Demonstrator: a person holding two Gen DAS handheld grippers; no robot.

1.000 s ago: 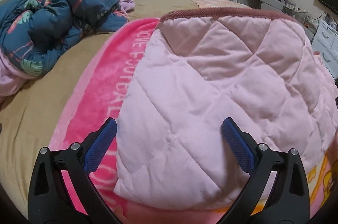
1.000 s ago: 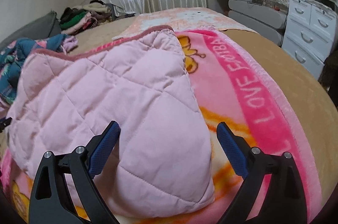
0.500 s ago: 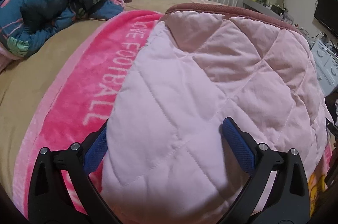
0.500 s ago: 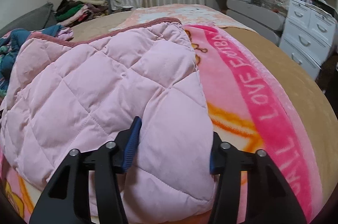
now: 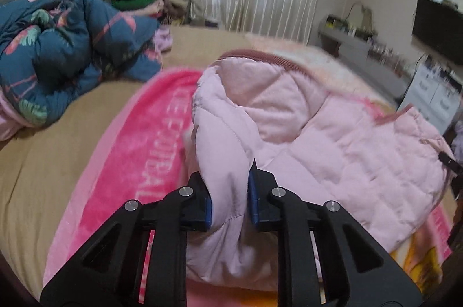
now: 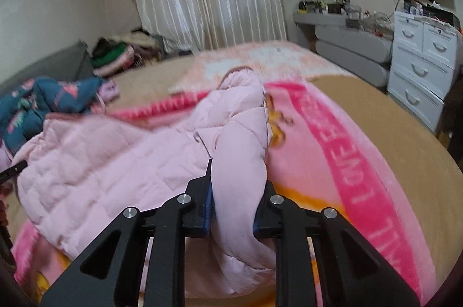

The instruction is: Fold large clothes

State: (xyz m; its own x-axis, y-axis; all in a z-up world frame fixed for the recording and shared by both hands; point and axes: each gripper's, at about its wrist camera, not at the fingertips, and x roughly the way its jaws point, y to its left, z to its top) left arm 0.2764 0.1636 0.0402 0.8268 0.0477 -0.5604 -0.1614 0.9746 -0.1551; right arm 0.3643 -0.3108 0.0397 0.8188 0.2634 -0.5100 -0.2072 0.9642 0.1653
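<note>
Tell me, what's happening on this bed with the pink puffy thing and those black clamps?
A person is folding a pink quilted jacket using two handheld grippers. The left gripper and the right gripper are each shut on a bunched corner of its near edge, lifting it off the pink blanket spread over the bed. A blue floral quilt lies crumpled to one side.

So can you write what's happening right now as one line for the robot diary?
step: lift to fold | left gripper: shut on pink quilted jacket | right gripper: shut on same jacket | under it: bright pink fleece blanket
</note>
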